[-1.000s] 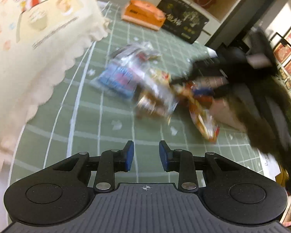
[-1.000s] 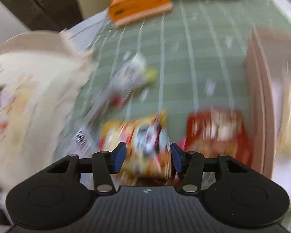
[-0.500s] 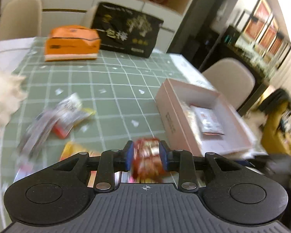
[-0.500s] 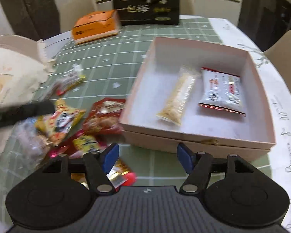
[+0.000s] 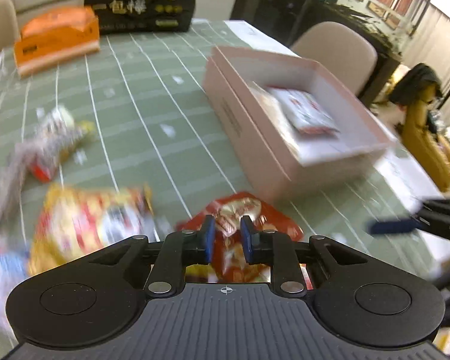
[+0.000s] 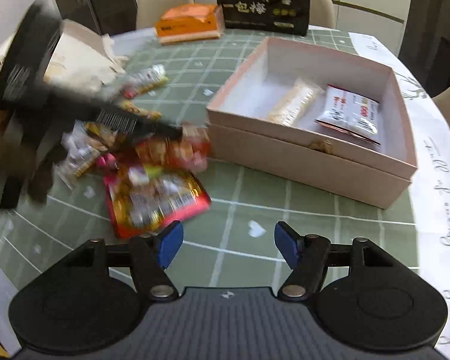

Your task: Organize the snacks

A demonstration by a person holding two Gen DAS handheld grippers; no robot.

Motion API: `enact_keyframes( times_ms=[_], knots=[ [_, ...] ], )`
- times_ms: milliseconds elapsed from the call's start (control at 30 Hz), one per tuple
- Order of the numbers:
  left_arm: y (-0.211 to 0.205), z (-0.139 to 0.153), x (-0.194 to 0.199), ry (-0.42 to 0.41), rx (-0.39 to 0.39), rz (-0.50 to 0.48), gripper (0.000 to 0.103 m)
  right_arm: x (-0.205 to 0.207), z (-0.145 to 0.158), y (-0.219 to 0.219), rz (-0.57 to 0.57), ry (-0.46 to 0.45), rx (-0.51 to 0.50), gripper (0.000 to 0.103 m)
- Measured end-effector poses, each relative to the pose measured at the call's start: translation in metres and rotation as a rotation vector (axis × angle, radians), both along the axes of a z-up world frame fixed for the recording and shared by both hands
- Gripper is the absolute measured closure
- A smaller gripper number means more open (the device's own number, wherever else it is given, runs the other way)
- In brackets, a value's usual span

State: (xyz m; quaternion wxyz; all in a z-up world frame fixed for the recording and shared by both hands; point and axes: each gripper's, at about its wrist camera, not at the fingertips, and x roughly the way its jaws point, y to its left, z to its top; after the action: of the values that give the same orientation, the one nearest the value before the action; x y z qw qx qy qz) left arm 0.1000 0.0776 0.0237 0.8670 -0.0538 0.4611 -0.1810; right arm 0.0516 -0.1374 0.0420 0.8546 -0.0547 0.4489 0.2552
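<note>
Snacks lie in a loose heap on the green checked tablecloth [image 6: 237, 180], just to the left of the open pink box [image 6: 303, 153] that is meant to take them. The left gripper [image 5: 226, 237] is clenched on a red snack packet [image 5: 240, 210], its blue pads pressed against the wrapper from both sides; the packet sits just short of the box's near corner, a grip that looks like the start of a lift toward the box. The right gripper [image 6: 227, 244] hangs released over bare cloth in front of the box, its jaws having just been opening, with nothing between them.

Inside the box already lie a pale snack bar [image 6: 294, 105] and, beside it, a white-and-red packet [image 6: 349, 114], so the sorting appears to be under way but far from finished. Left of the box, a red-and-yellow packet [image 6: 156, 201] lies nearest the right gripper, and more wrappers are heaped beyond it.

Behind the box stand an orange carton [image 6: 189, 24] and a black printed bag [image 6: 264, 3], well clear of the work. The box's near wall stands between the held packet and the space inside, so the packet will probably have to be raised over the rim.
</note>
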Motion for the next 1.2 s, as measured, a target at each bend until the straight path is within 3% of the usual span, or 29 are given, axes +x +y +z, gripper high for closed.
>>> enact_keyframes(
  times_ms=[200,367,467,567,700,767,867,967,1033,1100,1200],
  knots=[
    [0.027,0.0,-0.035,0.098,-0.156,0.067,0.08,0.001,-0.006,0.047,0.078,-0.031,0.025,0.029],
    [0.062,0.027,-0.042,-0.021,-0.146,0.232,0.081,0.015,-0.016,0.083,0.058,-0.096,-0.005,0.027],
    [0.079,0.047,-0.026,-0.132,-0.106,0.336,0.081,0.035,-0.029,0.095,0.003,-0.093,-0.054,0.025],
    [0.094,0.054,0.011,-0.207,-0.008,0.422,0.08,0.033,-0.028,0.089,-0.004,-0.051,-0.025,0.031],
    [0.117,0.036,0.079,-0.202,0.093,0.468,0.08,0.008,-0.018,0.067,0.027,-0.05,-0.038,0.046],
    [0.126,0.018,0.108,-0.159,0.127,0.466,0.08,0.0,-0.016,0.053,0.03,-0.036,-0.057,0.049],
    [0.128,-0.003,0.122,-0.108,0.149,0.415,0.079,-0.011,-0.018,0.032,0.013,-0.043,-0.135,0.049],
    [0.121,-0.004,0.104,-0.089,0.091,0.345,0.079,-0.019,-0.02,0.009,-0.031,-0.038,-0.154,0.049],
    [0.103,-0.004,0.081,-0.089,0.11,0.281,0.079,-0.02,-0.017,-0.003,-0.053,-0.028,-0.112,0.047],
    [0.085,-0.002,0.057,-0.092,0.145,0.245,0.079,-0.018,-0.016,-0.007,-0.062,-0.018,-0.073,0.036],
    [0.071,-0.005,0.02,-0.058,0.064,0.237,0.079,-0.014,-0.014,0.004,-0.058,-0.021,-0.027,0.032]
  ],
)
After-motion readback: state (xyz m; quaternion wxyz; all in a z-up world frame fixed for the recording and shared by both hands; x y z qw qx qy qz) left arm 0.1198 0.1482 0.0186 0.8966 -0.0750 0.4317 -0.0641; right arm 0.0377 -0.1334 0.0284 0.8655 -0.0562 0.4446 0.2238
